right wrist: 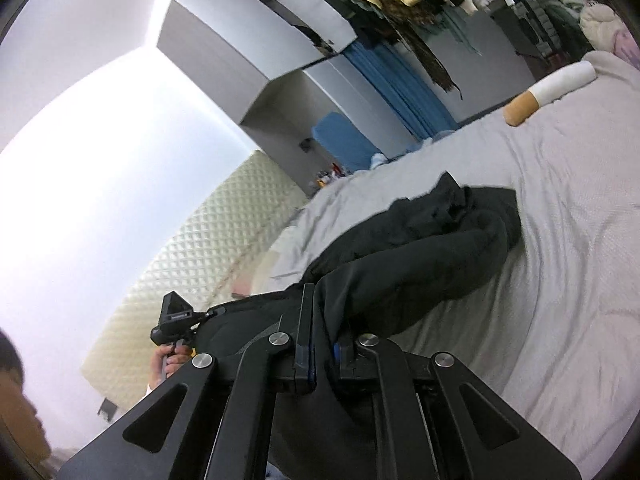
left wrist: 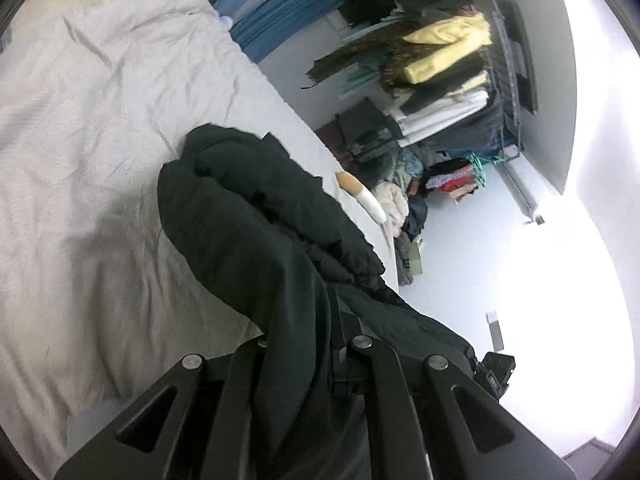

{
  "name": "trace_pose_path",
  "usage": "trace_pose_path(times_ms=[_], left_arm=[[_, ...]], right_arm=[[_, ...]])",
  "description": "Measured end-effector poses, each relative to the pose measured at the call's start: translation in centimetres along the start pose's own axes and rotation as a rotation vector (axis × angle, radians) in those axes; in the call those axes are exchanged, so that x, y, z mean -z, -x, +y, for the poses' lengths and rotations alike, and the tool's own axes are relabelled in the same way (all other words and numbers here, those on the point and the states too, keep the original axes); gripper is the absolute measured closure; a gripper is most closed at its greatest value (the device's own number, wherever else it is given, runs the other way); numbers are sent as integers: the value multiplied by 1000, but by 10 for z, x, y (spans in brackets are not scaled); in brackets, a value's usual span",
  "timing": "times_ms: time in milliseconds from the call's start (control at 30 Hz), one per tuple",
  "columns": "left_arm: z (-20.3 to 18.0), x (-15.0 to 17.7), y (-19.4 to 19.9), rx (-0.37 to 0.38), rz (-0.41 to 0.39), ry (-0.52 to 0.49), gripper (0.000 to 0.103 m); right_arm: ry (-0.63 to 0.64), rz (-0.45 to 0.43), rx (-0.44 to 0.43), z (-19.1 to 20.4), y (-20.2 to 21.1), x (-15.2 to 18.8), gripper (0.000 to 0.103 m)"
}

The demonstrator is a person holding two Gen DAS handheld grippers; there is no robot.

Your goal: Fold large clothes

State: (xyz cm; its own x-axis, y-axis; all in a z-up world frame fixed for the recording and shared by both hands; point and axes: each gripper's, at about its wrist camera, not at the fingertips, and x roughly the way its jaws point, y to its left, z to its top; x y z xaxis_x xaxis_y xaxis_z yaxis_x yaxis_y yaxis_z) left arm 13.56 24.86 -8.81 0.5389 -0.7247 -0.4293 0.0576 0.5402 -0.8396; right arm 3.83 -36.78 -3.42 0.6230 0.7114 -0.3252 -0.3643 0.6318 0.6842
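Left wrist: left fingers [left wrist: 320, 320] clamp black garment [left wrist: 248, 216] | right fingers [right wrist: 324, 320] clamp it too | bedspread [left wrist: 80, 120] bare beyond

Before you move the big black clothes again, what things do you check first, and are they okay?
1. Left gripper has the black garment pinched: ok, cloth runs between its fingers.
2. Right gripper has the black garment pinched: ok, cloth sits in its narrow gap.
3. Garment spread flat for folding: not ok, it lies bunched and rolled on the bed.
4. Far end of the garment resting on the bed: ok.
5. Tan and white roll out of the way: ok, it lies apart near the bed's edge.
6. Which part of the garment each gripper holds: cannot tell.
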Motion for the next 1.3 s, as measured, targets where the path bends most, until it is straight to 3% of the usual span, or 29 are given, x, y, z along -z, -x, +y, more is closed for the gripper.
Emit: trace_pose_path(times_ms=[367,533,733,1033,1167,1300], left_arm=[[-29,66,77,4,25,13,98],[-36,67,81,-3,27,2,97],[-22,19,50,-46,22,102,95],[-8,-66,-27,-125,16,250,91],[-13,-96,-63,-218,19,246,91],[-3,-119,-104,-313,78,245,90]], right_arm=[[-25,0,-20,54,62,36,99],[-43,-23,-20,53,66,29,99],[-198,-62,-21,6,36,-9,98],[-436,-98,73,-75,-24,-70,96],[-519,-102,145,-105,-49,-92,96],[-574,-101,219,-136,-77,-104,96]])
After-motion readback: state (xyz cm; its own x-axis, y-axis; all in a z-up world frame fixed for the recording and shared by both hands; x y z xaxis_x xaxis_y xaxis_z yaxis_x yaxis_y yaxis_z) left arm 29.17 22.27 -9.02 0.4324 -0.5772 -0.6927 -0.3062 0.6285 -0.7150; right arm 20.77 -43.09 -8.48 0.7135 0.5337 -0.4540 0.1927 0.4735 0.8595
